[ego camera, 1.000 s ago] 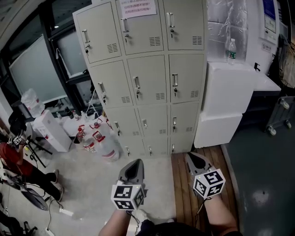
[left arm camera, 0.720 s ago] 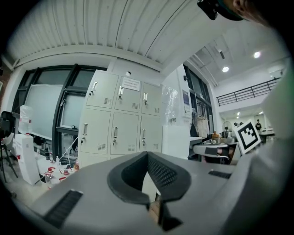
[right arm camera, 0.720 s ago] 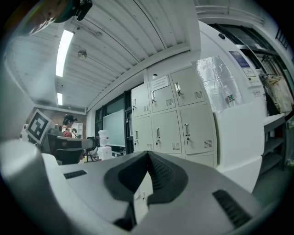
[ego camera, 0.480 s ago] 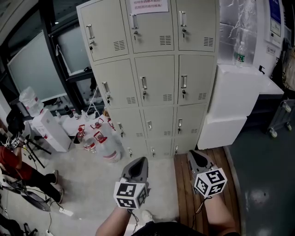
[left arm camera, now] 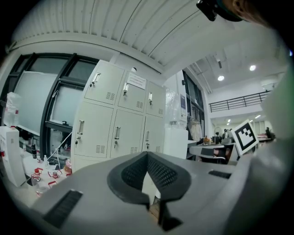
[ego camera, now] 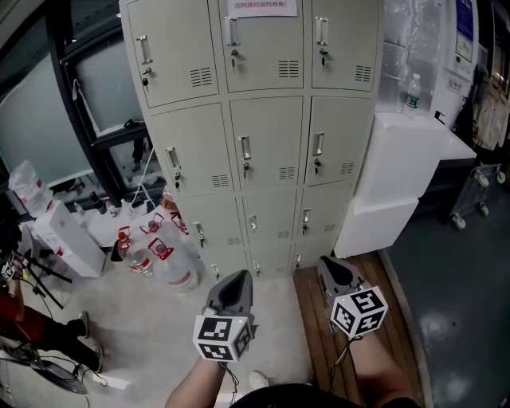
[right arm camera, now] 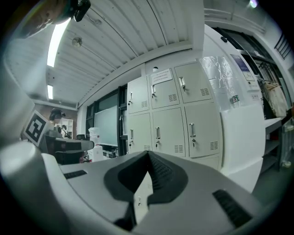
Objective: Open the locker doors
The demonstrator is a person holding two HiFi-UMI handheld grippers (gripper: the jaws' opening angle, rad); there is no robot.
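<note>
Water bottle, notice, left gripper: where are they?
Water bottle (ego camera: 410, 94), head view, on its body.
Notice (ego camera: 263, 6), head view, middle of the visible strip.
Left gripper (ego camera: 239, 277), head view, at its shut fingertips.

The locker doors (ego camera: 267, 139) were pale beige with silver handles (ego camera: 245, 147). The left tongs (ego camera: 237, 276) and right tongs (ego camera: 325, 263) were grey with black ribbed pads (left arm camera: 131, 174), their cubes (ego camera: 221, 337) patterned in black-and-white squares. The boxes (ego camera: 398, 159) were white, the jugs (ego camera: 171, 269) clear with red caps, the planks (ego camera: 315, 351) brown.

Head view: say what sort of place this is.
Probably a staff or storage corner of a workplace: a bank of grey lockers, water jugs on the floor beside it, and stacked white boxes.
</note>
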